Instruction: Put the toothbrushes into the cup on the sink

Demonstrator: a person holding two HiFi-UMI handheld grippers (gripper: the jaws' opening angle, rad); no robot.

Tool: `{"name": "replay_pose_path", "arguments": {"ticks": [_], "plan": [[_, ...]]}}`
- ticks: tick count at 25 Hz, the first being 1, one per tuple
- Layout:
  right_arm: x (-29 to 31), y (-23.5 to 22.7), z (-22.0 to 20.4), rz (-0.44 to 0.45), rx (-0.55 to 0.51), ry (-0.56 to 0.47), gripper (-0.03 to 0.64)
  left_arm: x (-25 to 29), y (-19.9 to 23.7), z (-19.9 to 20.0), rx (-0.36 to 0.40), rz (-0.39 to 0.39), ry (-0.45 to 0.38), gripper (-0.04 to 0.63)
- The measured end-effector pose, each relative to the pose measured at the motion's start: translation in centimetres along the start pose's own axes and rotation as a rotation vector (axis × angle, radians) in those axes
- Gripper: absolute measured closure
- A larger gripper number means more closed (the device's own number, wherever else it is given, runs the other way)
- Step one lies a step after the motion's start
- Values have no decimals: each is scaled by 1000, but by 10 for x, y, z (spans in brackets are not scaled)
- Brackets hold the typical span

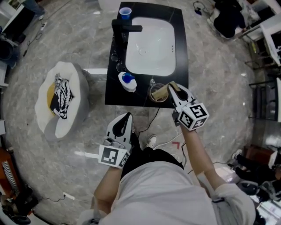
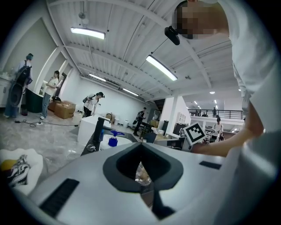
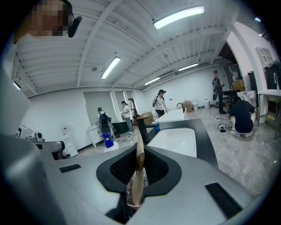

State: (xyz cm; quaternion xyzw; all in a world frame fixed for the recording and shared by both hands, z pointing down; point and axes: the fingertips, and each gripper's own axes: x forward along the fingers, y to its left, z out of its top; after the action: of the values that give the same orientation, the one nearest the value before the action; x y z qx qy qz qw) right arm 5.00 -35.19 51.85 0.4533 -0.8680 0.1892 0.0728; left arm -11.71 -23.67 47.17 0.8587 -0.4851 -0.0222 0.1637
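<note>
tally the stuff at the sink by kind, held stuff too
cups: 2 (blue cup, clear cup)
bottle: 1
tap: 1
small glass pieces: 2
toothbrush, held: 1
total: 7, not counting whatever is inside the clear cup, which is unclear

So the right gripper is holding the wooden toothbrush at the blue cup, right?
No. The right gripper holds the wooden toothbrush at the clear cup on the near edge of the counter, as the head view shows; the blue cup stands far off by the tap.

Tan toothbrush (image 3: 138, 176), white sink (image 1: 151, 44), black counter (image 1: 182, 44).
</note>
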Motion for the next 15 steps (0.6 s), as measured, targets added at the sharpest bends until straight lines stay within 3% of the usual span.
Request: {"name": "replay_pose_path", "arguments": {"ticks": [9,15], "plan": [[17,-7,-12,-21,-14,39,561,7,13,-11,-34,-12,1,594],[26,-7,-20,-62,-162,92,558,10,21,-11,-43,-23,1,594]]}}
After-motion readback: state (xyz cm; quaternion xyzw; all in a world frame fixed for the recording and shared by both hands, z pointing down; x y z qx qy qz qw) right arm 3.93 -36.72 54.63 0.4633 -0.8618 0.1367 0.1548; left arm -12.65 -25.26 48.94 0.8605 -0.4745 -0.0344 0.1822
